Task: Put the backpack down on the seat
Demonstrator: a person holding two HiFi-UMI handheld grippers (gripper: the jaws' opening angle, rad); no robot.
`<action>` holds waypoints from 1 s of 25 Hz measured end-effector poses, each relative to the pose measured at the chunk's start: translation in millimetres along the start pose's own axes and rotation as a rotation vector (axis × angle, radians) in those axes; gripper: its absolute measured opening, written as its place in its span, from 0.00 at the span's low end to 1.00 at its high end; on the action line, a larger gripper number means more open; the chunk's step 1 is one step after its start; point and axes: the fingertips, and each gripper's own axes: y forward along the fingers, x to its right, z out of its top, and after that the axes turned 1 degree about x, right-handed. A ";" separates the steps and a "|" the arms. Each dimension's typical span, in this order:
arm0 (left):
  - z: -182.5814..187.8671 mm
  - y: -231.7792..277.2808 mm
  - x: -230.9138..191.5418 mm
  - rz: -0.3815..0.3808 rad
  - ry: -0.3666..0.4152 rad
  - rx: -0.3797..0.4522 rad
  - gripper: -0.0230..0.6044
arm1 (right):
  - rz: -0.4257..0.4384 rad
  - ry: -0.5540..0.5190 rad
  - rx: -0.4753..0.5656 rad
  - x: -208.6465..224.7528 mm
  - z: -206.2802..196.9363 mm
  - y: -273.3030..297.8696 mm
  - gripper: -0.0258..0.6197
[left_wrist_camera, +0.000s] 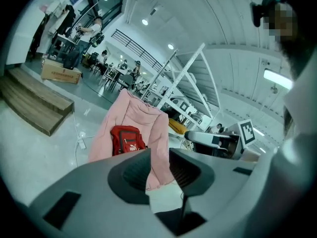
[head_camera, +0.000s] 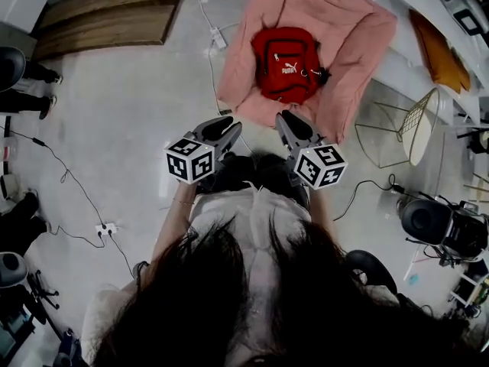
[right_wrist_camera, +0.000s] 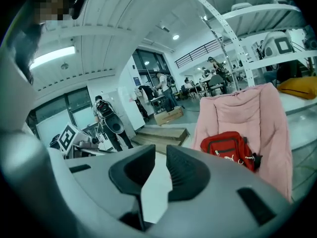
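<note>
The left gripper [left_wrist_camera: 159,155] has dark ribbed pads set in smooth grey plastic. Its jaws stand a little apart with nothing between them. The right gripper [right_wrist_camera: 161,155] is built the same, and its jaws are parted by a narrower slit, also empty. Only the head view shows the marker cube [head_camera: 189,159] of black and white squares on each gripper.

Farther off, well apart from both grippers, the red backpack [head_camera: 286,63] lies on the seat [head_camera: 351,37], a soft pink padded chair. The backpack is fabric with black zip lines and a white logo. From above it sits in the hollow of the cushion. The gripper views show the tall quilted backrest rising behind it.

The floor [head_camera: 130,121] is pale and glossy. A white power strip [head_camera: 219,37] with its cable lies just left of the seat, and a wooden platform [head_camera: 107,14] lies at the far left. A wire-frame chair [head_camera: 416,125] stands right of the seat. The person's dark hair [head_camera: 252,312] fills the near edge of the head view.
</note>
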 end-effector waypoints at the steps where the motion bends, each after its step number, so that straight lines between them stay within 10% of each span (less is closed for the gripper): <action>1: -0.2 -1.7 -0.5 0.011 0.008 0.004 0.24 | 0.008 -0.010 -0.006 -1.2 1.8 1.3 0.16; 13: -0.5 -6.9 48.9 0.031 0.026 0.054 0.22 | 0.059 -0.009 -0.028 -0.8 -10.8 -53.5 0.15; 25: -85.6 2.2 180.4 0.059 0.035 0.046 0.22 | 0.091 0.010 0.008 17.6 -50.9 -193.5 0.15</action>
